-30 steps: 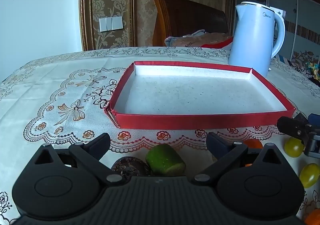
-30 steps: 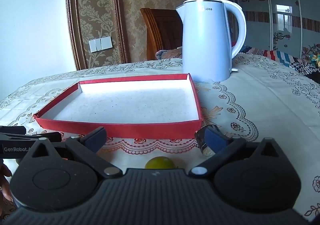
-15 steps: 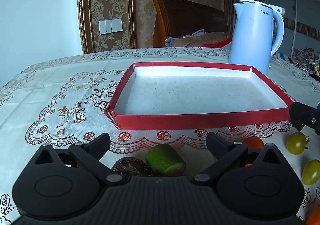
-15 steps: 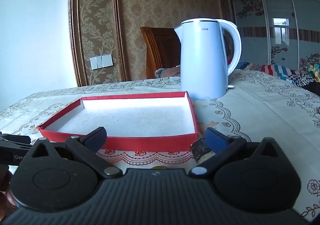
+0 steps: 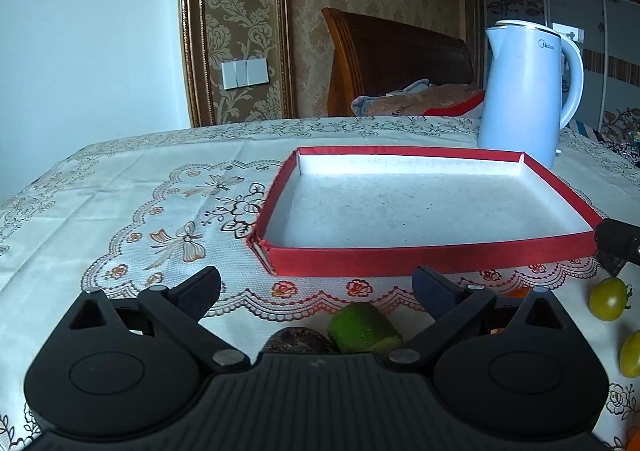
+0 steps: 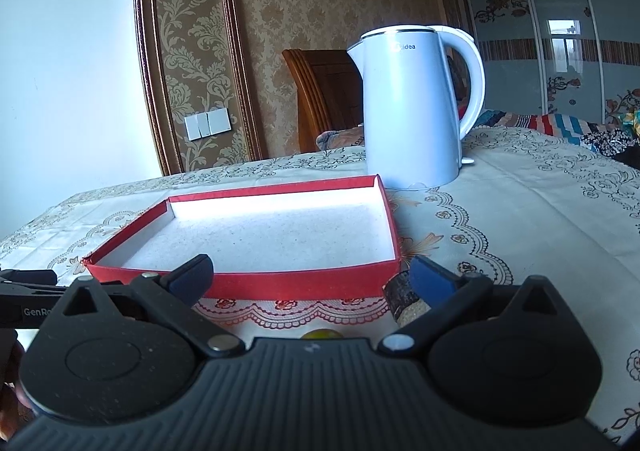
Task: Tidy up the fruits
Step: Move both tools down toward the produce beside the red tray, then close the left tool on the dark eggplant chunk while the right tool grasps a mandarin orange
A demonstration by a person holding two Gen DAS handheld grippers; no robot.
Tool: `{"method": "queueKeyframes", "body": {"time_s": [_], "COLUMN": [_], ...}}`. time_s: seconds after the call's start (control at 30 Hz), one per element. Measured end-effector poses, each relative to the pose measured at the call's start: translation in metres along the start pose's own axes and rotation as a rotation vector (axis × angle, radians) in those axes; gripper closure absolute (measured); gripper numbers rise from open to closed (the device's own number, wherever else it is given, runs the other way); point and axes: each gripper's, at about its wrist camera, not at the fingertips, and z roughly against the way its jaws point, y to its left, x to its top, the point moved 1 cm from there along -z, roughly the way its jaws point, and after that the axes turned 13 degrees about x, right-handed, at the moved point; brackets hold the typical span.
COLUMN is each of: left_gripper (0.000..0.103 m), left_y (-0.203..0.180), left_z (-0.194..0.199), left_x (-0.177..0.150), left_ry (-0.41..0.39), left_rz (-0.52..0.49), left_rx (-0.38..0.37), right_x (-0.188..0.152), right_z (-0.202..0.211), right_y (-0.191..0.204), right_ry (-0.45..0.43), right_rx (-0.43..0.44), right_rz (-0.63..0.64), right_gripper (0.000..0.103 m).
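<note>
An empty red tray (image 5: 400, 261) with a white floor lies mid-table. My left gripper (image 5: 316, 283) is open just before its front wall. Below the fingers lie a green fruit piece (image 5: 364, 327) and a dark brown fruit (image 5: 296, 339). Two yellow-green tomatoes (image 5: 608, 303) sit at the right, and an orange fruit (image 5: 520, 293) peeks from behind the right finger. My right gripper (image 6: 310, 271) is open before the tray (image 6: 390, 227), holding nothing. A yellow fruit (image 6: 322, 334) shows just over its body, and a dark cut piece (image 6: 402, 299) stands by its right finger.
A pale blue kettle (image 5: 528, 91) stands behind the tray's far right corner, also in the right wrist view as the kettle (image 6: 412, 111). A wooden chair (image 5: 384, 63) with cloth on it is behind the table. The patterned tablecloth (image 5: 140, 211) spreads left of the tray.
Both views have tilted upward. In the right wrist view the yellow fruit has sunk almost behind the gripper body. The right gripper's tip has shifted up and right in the left view.
</note>
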Motion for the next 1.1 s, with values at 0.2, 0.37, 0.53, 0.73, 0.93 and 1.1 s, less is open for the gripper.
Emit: {"method": "queueKeyframes", "body": {"time_s": [0.2, 0.37, 0.53, 0.73, 0.93, 1.1], "left_gripper": [0.000, 0.000, 0.000, 0.000, 0.000, 0.000], "left_y": [0.026, 0.033, 0.028, 0.027, 0.026, 0.026], "left_z": [0.005, 0.005, 0.007, 0.008, 0.008, 0.008], "left_x": [-0.004, -0.010, -0.012, -0.012, -0.012, -0.012], "left_ry": [0.017, 0.055, 0.048, 0.044, 0.045, 0.046], "left_rz": [0.070, 0.082, 0.058, 0.048, 0.046, 0.047], "left_rx": [0.009, -0.011, -0.010, -0.012, -0.009, -0.010], "right_x": [0.001, 0.001, -0.001, -0.007, -0.019, -0.026], "right_z": [0.006, 0.007, 0.017, 0.041, 0.069, 0.091], "right_y": [-0.005, -0.003, -0.001, 0.004, 0.015, 0.028], "right_ry": [-0.036, -0.028, -0.025, -0.014, 0.034, 0.079], "right_rx": [0.016, 0.031, 0.042, 0.063, 0.132, 0.202], "right_rz": [-0.030, -0.016, 0.003, 0.042, 0.085, 0.130], "right_gripper": [0.000, 0.000, 0.000, 0.000, 0.000, 0.000]}}
